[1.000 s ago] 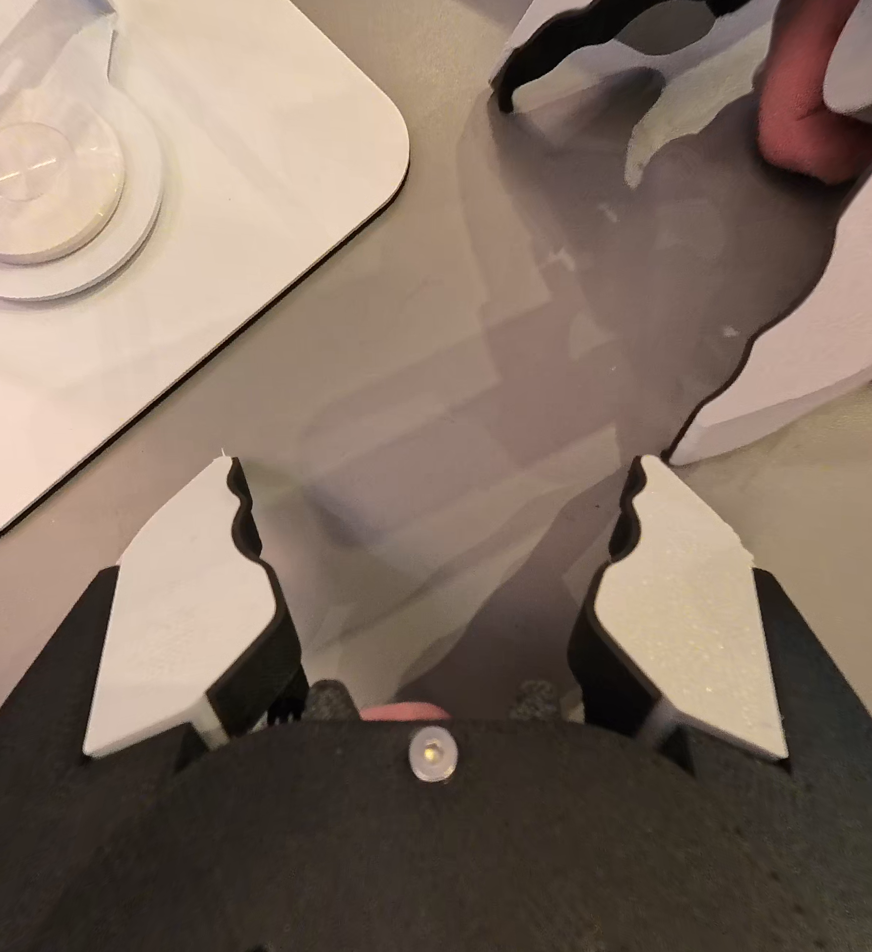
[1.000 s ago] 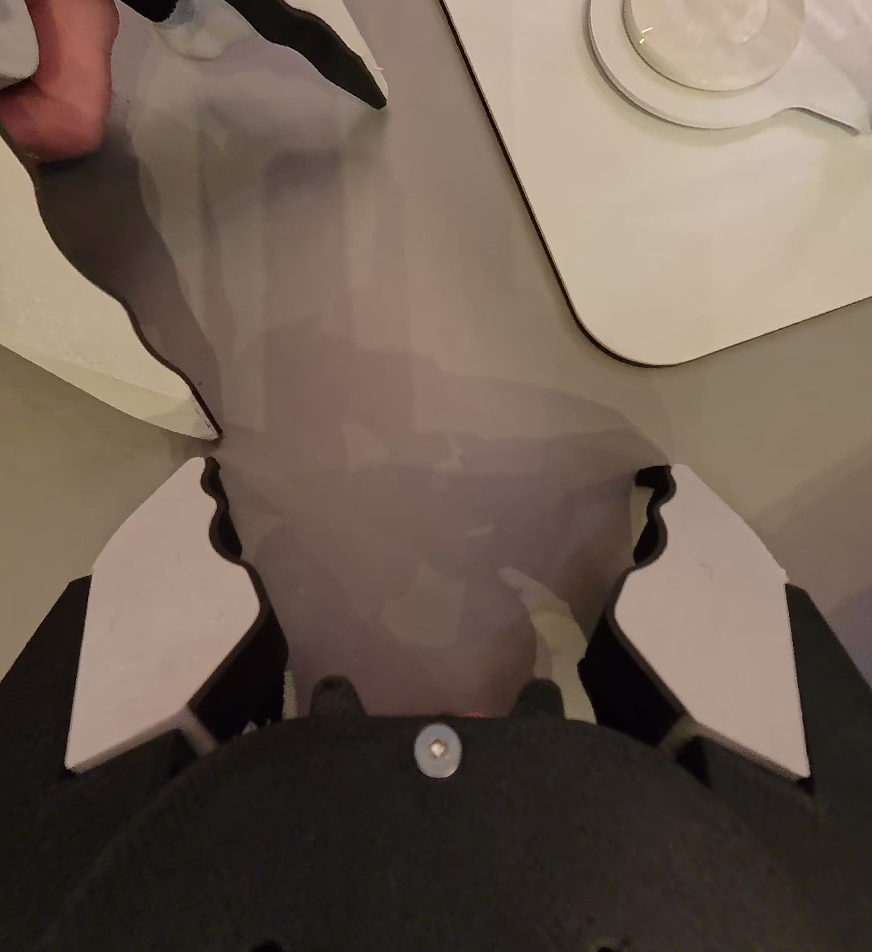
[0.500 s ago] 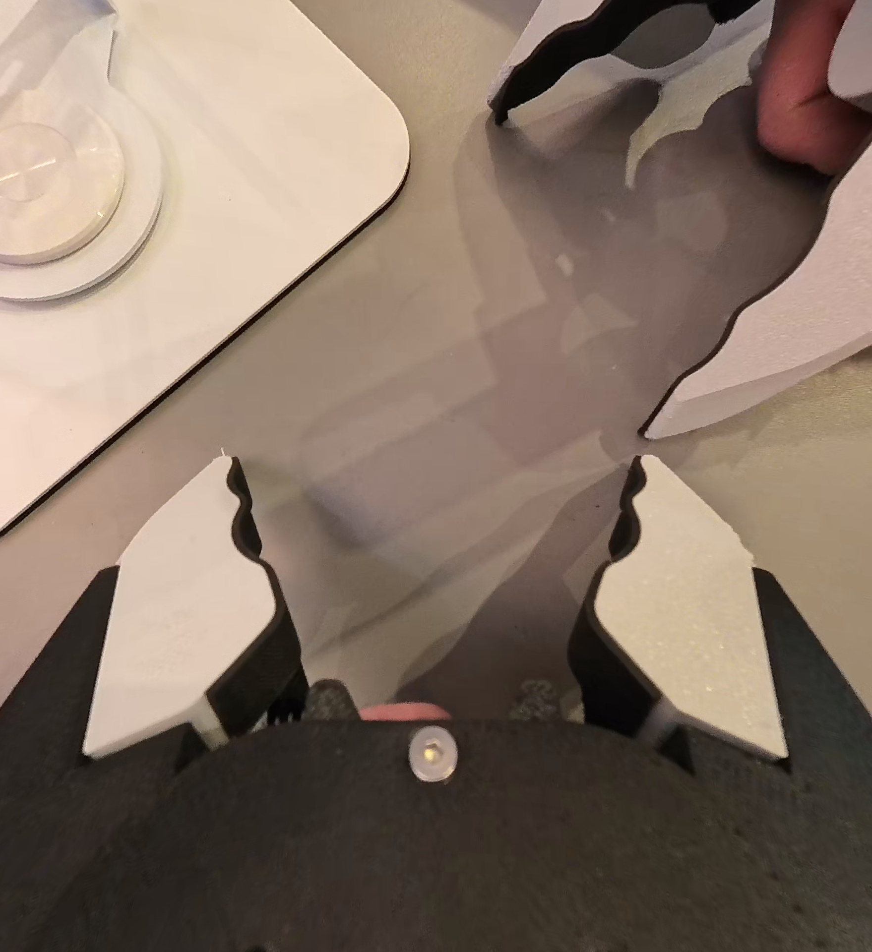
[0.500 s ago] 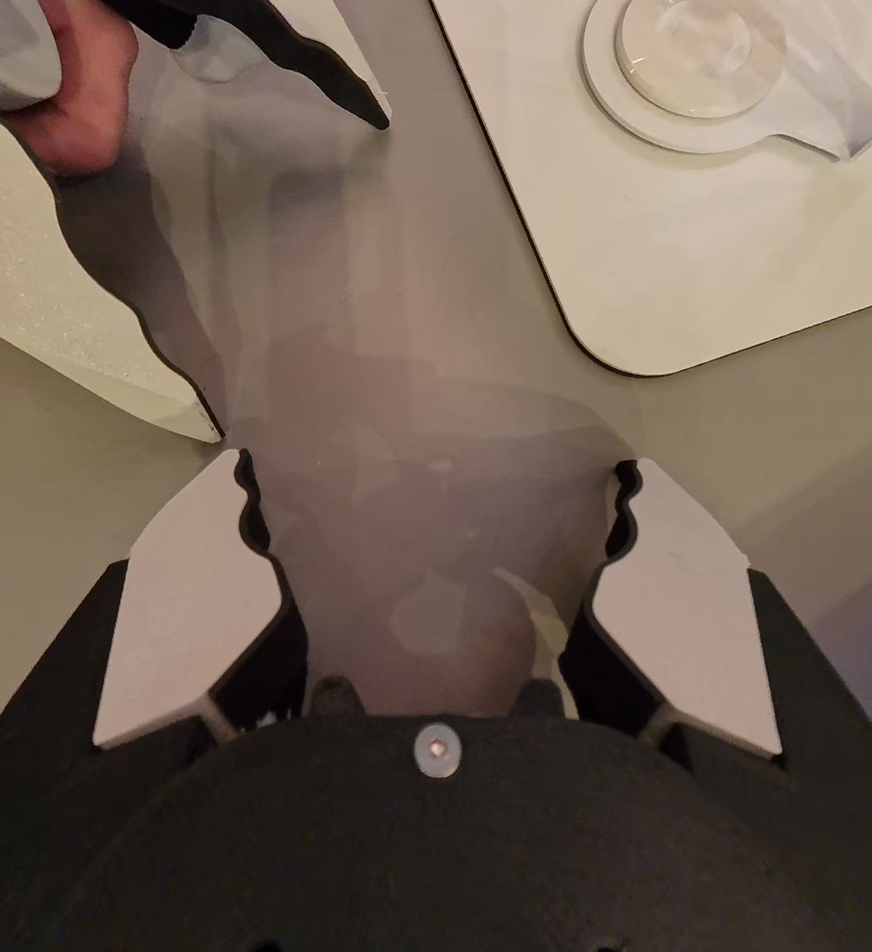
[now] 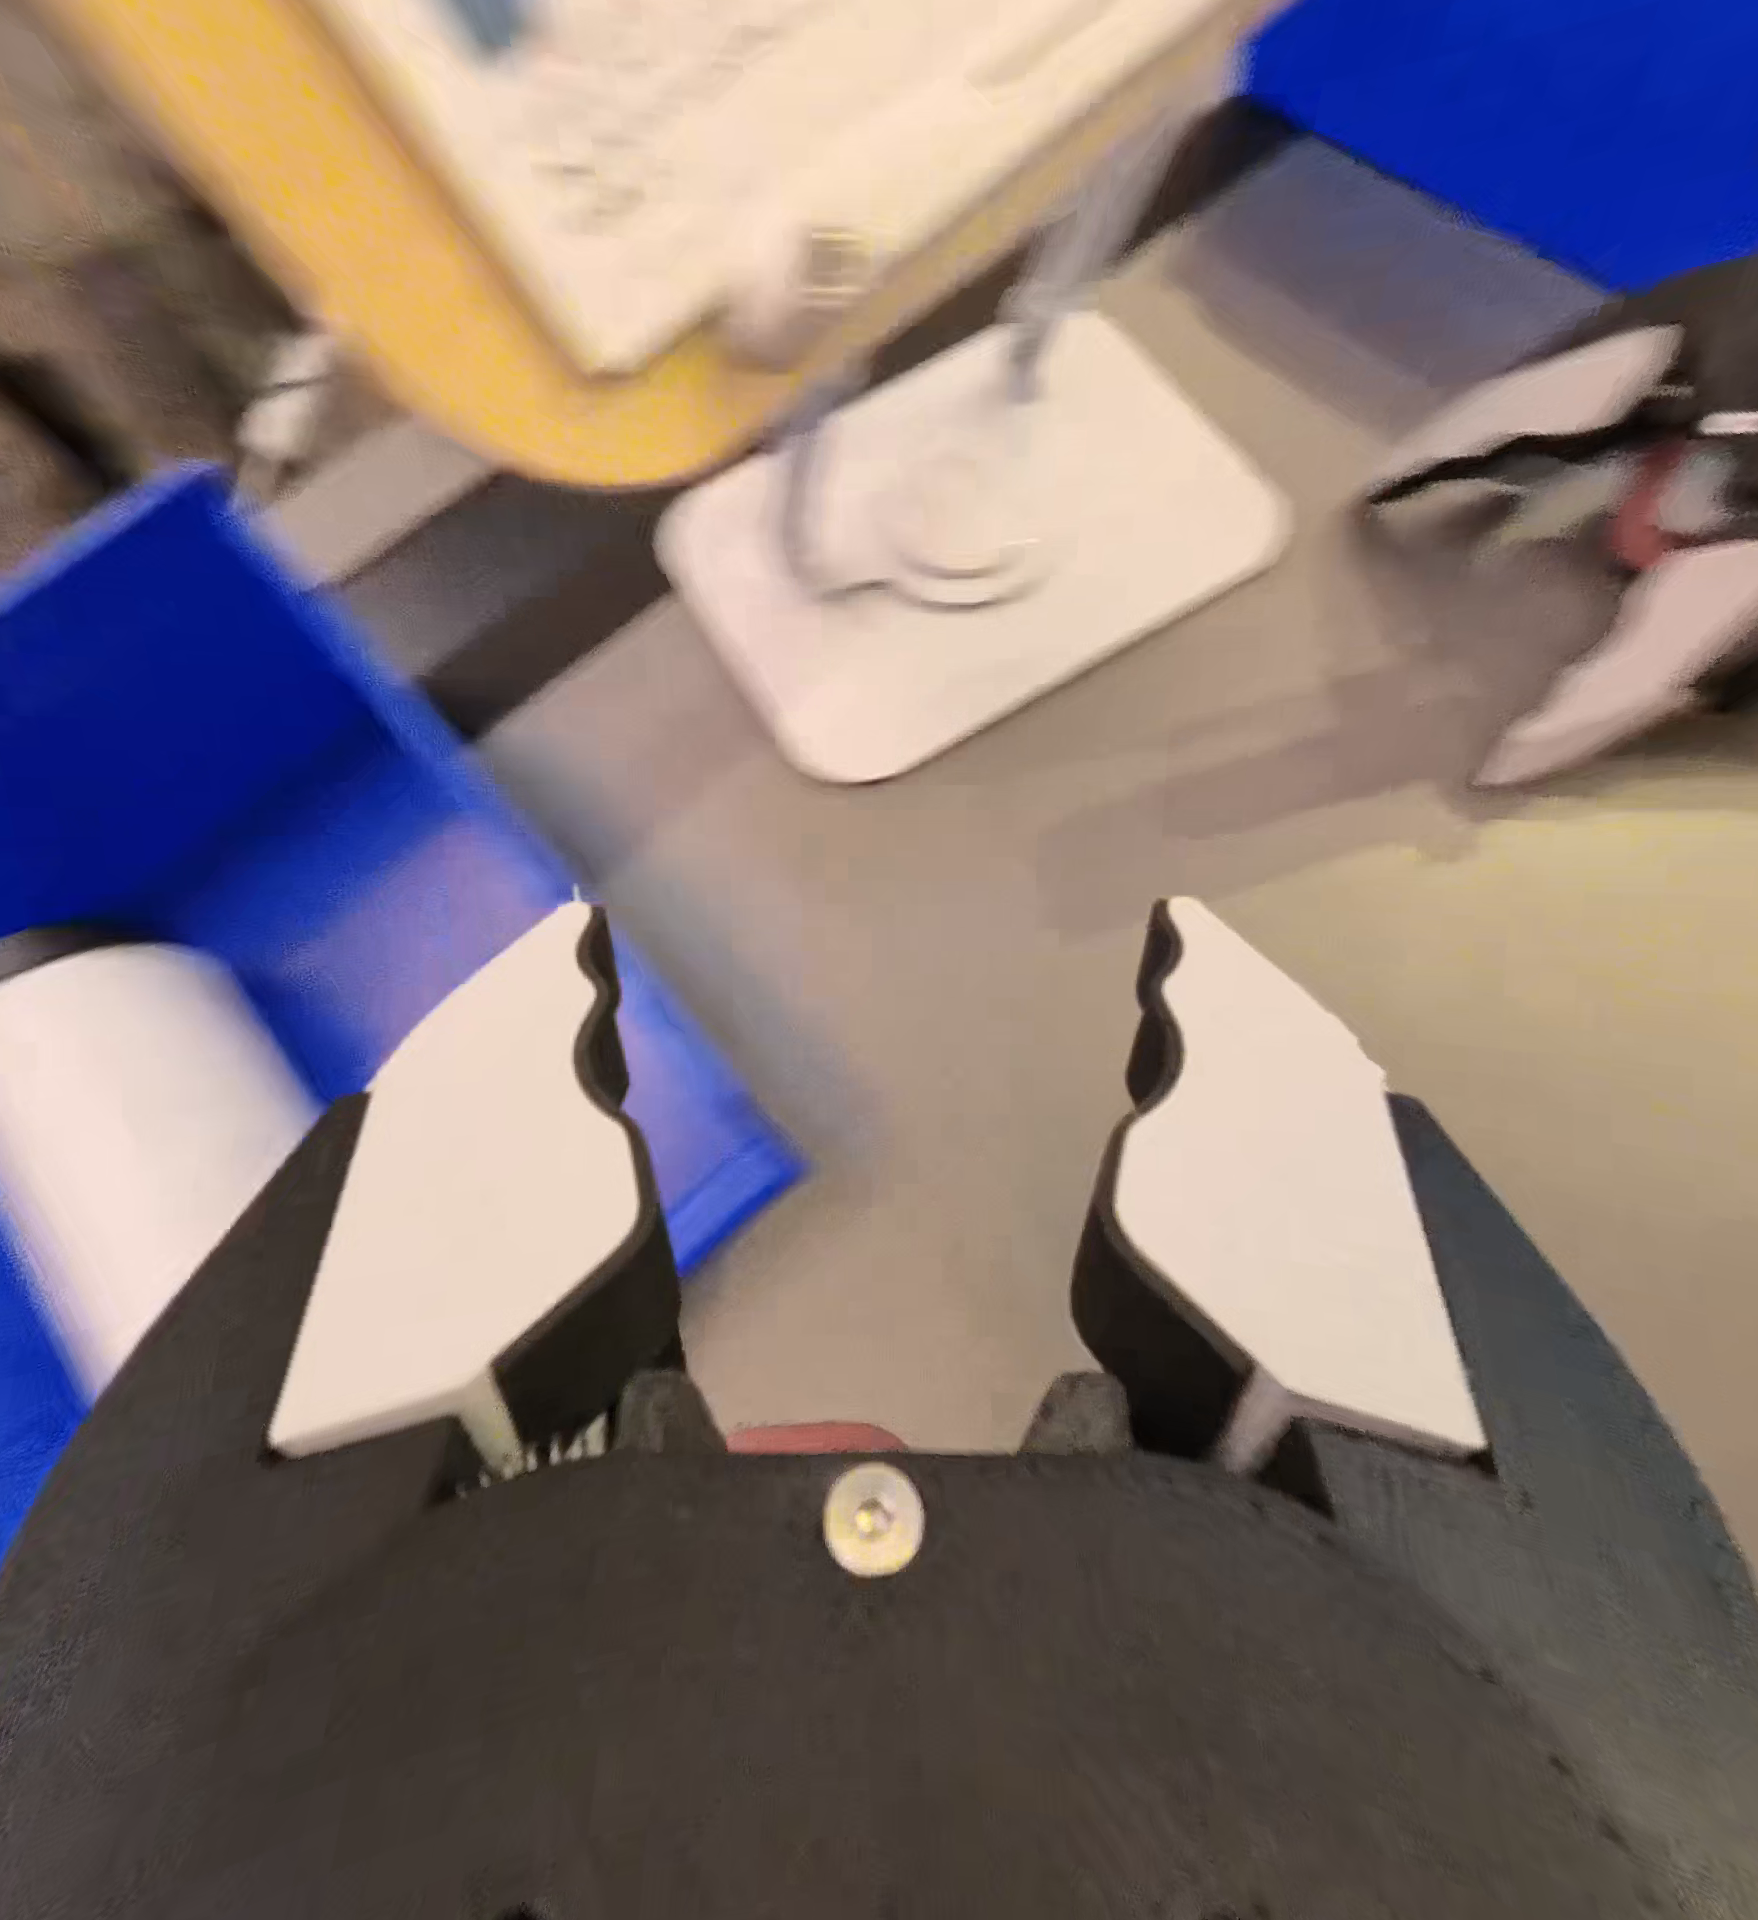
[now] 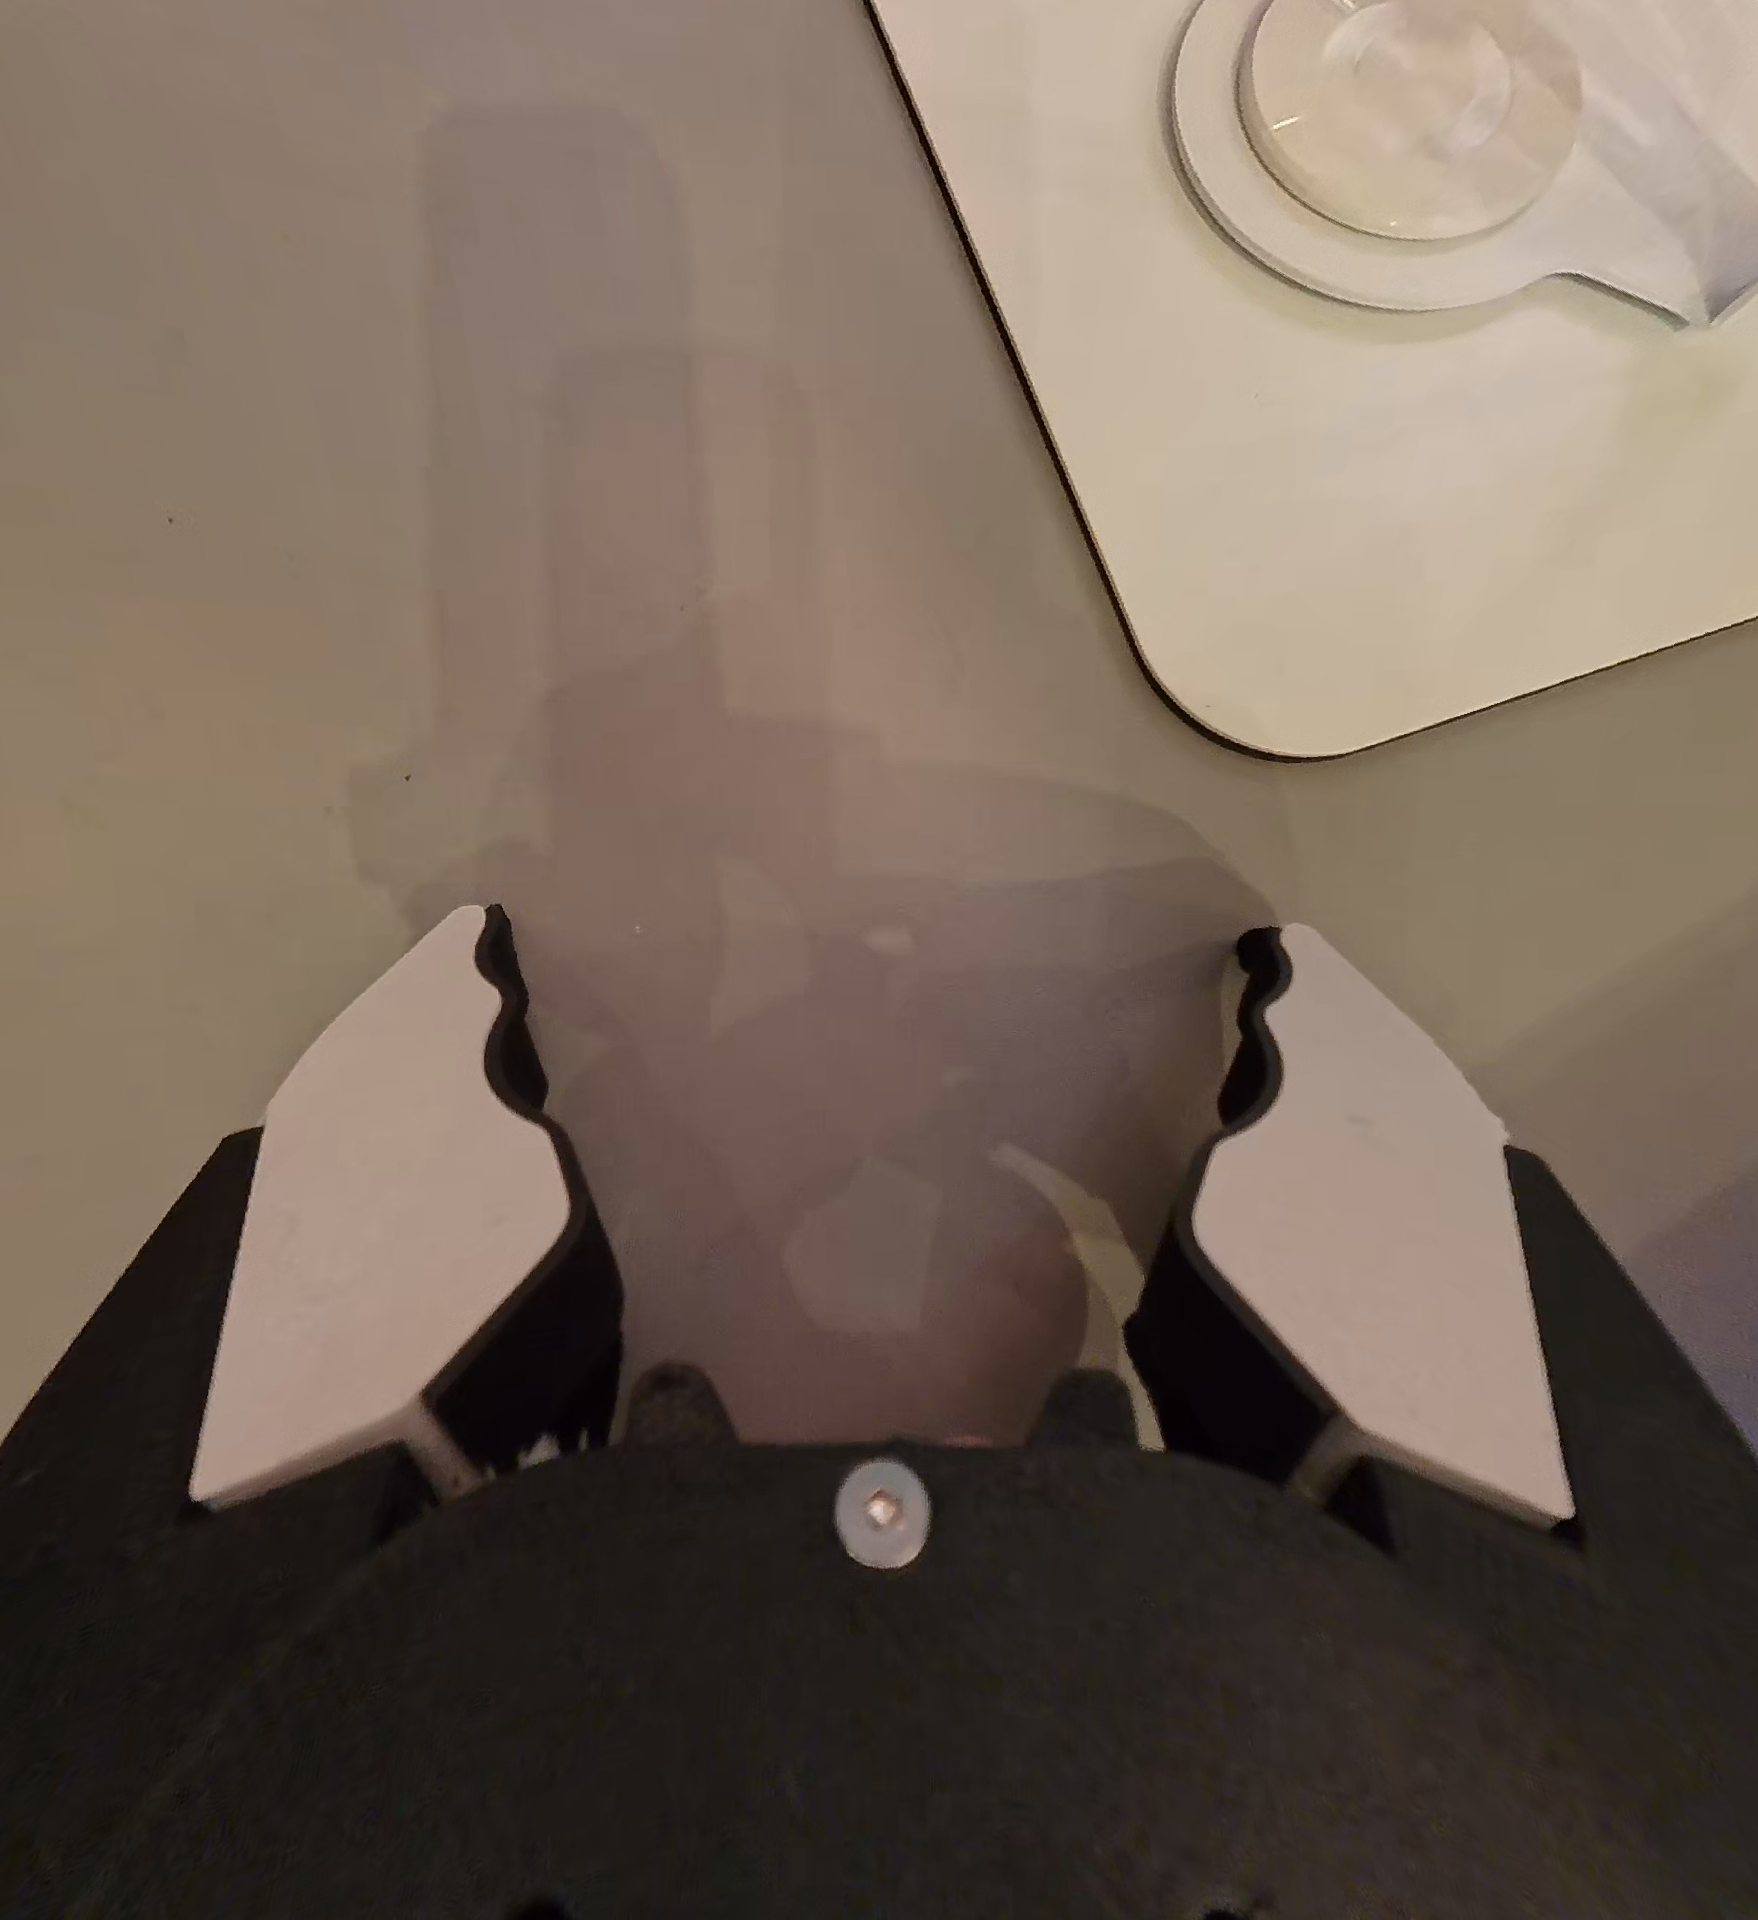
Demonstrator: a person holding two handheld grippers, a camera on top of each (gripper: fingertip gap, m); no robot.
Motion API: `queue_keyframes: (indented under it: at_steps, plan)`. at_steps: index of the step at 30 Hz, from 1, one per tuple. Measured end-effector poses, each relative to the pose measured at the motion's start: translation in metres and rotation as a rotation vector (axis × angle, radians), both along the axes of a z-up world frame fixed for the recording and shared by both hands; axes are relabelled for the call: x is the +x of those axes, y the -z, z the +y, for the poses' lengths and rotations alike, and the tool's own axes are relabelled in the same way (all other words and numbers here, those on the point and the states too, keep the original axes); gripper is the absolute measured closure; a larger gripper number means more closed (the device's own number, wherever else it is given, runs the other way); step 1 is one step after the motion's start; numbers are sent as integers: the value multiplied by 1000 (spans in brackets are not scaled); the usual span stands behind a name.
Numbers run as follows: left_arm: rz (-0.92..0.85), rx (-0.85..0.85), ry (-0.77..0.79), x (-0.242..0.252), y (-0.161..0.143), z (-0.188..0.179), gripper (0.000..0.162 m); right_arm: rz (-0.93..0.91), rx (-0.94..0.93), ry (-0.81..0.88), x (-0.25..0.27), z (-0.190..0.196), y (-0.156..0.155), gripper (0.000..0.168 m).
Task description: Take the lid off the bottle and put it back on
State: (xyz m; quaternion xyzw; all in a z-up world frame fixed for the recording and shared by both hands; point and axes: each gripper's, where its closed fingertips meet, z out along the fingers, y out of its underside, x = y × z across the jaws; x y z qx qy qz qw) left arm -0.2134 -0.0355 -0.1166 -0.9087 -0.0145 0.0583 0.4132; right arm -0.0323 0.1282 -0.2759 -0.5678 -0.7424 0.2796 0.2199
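Two grippers, both empty. Left gripper (image 5: 875,914): jaws spread wide, nothing between the fingers, raised above the grey table (image 5: 958,1039); view heavily blurred. Lower left, a blue bin (image 5: 179,727) with a white bottle (image 5: 106,1122) lying in it, dark lid end (image 5: 13,951) toward the far side, apparently still on, though too smeared to be sure. Farther off, a white mat (image 5: 958,665) carrying a clear stand base (image 5: 948,551). Right gripper (image 6: 885,925): jaws likewise wide apart, holding nothing, low over bare table, white mat at upper right. Also visible far right in the left wrist view.
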Motion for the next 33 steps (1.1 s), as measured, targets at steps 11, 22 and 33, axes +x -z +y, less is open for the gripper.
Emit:
queue_keyframes:
  at_steps: [11, 22, 33]
  plan:
    - [26, -513, -450, -179, 74, -62, 56, 2, 0, 6, 0, 1, 0, 42]
    - [64, -813, -507, -222, 130, -74, 59, 2, 0, 5, -1, 1, 0, 42]
    - [-43, -831, -448, -232, 145, -60, 66, 2, 0, 5, 0, 1, 0, 42]
